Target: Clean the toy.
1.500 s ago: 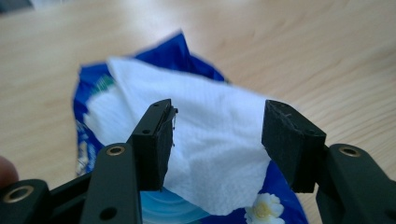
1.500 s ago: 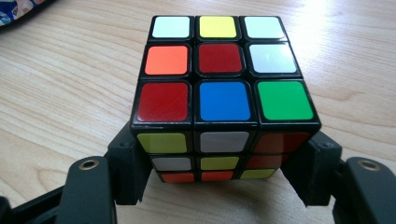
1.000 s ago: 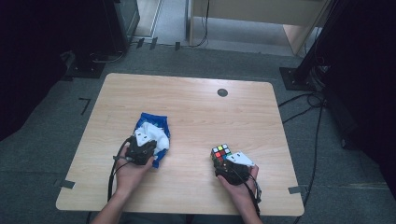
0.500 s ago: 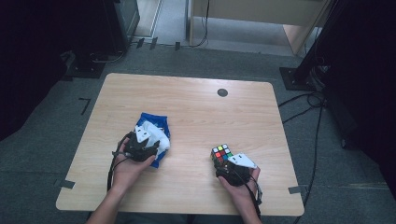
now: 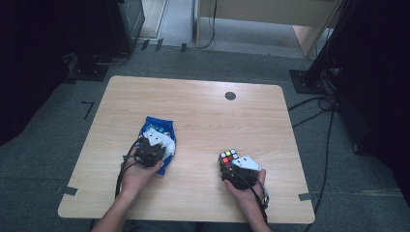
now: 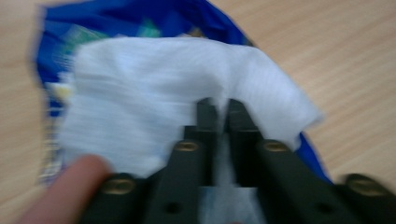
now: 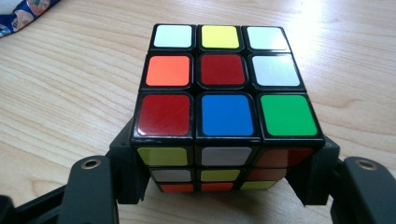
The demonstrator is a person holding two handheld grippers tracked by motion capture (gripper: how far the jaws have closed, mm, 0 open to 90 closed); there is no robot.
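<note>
White tissue [image 6: 154, 102] lay limp over the blue packet [image 5: 155, 126] on the table's [image 5: 203, 111] left; my left gripper [image 6: 219, 109] pinched its near edge, which I judged tear-prone. My right gripper [image 7: 224, 186] clamped the rigid Rubik's cube [image 7: 224, 88].

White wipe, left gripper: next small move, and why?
Probably lift the left gripper a little, drawing the white wipe clear of the blue packet. Its jaws have just closed again and now pinch the wipe's edge, which lies draped over the packet. The right gripper holds the cube on the table.
</note>
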